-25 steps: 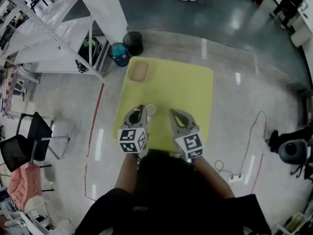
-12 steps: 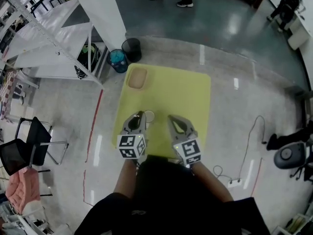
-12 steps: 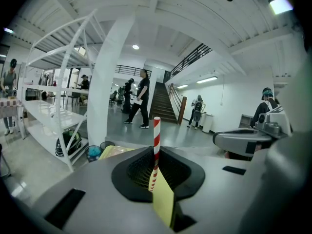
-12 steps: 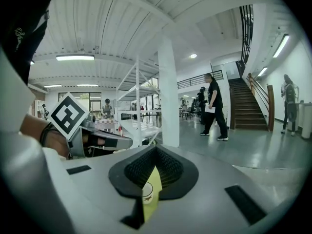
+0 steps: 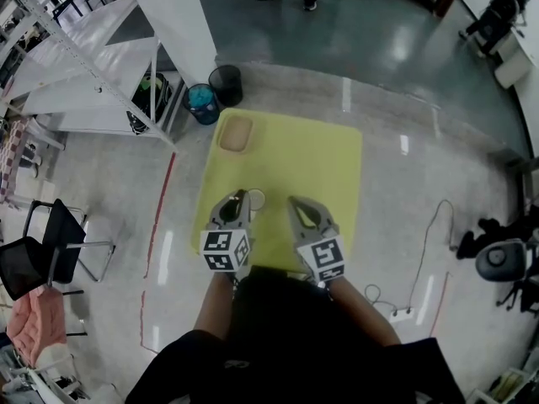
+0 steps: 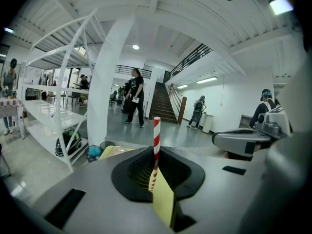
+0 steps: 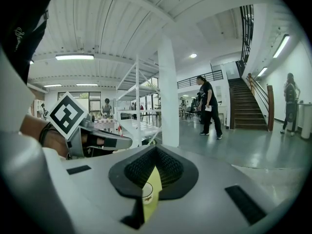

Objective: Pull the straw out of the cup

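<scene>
A red-and-white striped straw stands upright between the jaws of my left gripper, which is shut on it. From the head view, the left gripper sits at the near left of the yellow tabletop. A white paper cup stands just to the right of its tip. My right gripper is beside it, a little right of the cup, its jaws together on nothing. Through the thin slit of the right gripper I see the cup on the yellow top, apart from the pads.
A tan tray lies at the tabletop's far left corner. Two bins stand on the floor beyond it, by a white pillar and metal shelving. A chair stands far left. People walk at the far end of the hall.
Both grippers, the straw and the cup keep their places. Only the people at the far end of the hall have walked on.
</scene>
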The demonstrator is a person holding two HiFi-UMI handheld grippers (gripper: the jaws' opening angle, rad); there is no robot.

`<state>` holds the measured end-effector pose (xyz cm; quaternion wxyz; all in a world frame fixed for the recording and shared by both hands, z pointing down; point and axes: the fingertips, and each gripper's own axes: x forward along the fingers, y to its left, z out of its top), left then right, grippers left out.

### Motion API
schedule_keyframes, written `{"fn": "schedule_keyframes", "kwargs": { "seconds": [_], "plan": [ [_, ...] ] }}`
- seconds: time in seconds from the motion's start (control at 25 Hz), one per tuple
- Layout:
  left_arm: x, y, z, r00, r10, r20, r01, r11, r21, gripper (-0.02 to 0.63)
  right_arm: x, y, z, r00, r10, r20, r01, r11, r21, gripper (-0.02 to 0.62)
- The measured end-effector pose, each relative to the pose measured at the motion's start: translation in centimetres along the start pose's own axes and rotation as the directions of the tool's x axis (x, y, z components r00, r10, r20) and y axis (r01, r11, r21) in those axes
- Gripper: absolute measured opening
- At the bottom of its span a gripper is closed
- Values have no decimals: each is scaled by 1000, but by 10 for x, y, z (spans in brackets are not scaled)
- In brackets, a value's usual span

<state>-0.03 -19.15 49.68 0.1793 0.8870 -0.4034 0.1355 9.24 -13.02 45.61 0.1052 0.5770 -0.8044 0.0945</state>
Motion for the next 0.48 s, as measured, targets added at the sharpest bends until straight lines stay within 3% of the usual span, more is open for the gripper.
{"fn": "schedule_keyframes", "kwargs": {
  "seconds": [0.48],
  "plan": [
    [2,2,-2,1000,-1,0,1,1000,-4,64,1,0,-6,1000,-4,-21,3,1000,-5,15]
  ]
}}
